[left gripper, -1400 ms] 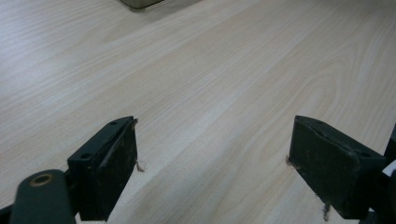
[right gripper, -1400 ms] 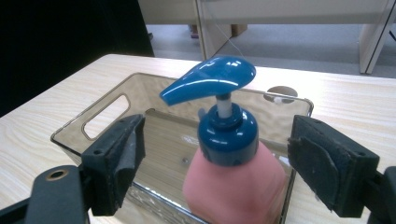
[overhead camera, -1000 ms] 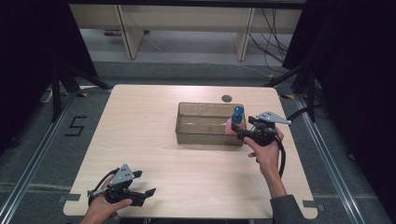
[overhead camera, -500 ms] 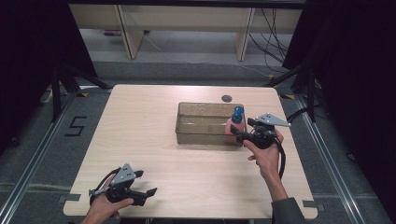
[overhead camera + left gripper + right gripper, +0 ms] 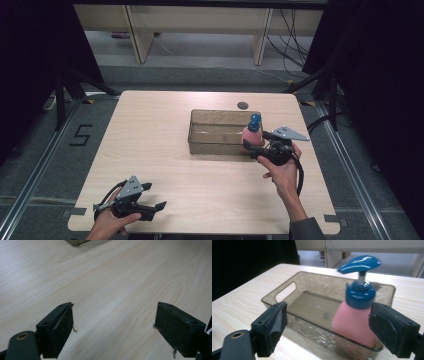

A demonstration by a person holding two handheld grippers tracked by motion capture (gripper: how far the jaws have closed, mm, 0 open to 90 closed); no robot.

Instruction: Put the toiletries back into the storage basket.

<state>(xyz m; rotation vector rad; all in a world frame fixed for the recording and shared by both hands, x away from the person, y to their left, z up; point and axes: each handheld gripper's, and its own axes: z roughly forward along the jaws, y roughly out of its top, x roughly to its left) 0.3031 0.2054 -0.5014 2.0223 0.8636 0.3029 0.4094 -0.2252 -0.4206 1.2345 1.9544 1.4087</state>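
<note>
The pink pump bottle [image 5: 354, 325] is standing upright inside the brown bin [image 5: 220, 131], at its right end, while the right gripper [image 5: 255, 148] is waiting just beside it with jaws apart and the left gripper [image 5: 150, 210] is resting, jaws apart, over the tabletop [image 5: 165, 150].

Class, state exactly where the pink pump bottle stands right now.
In the high view the pink pump bottle stands upright inside the clear bin, at its right end, just beyond the open right hand-held gripper.
</note>
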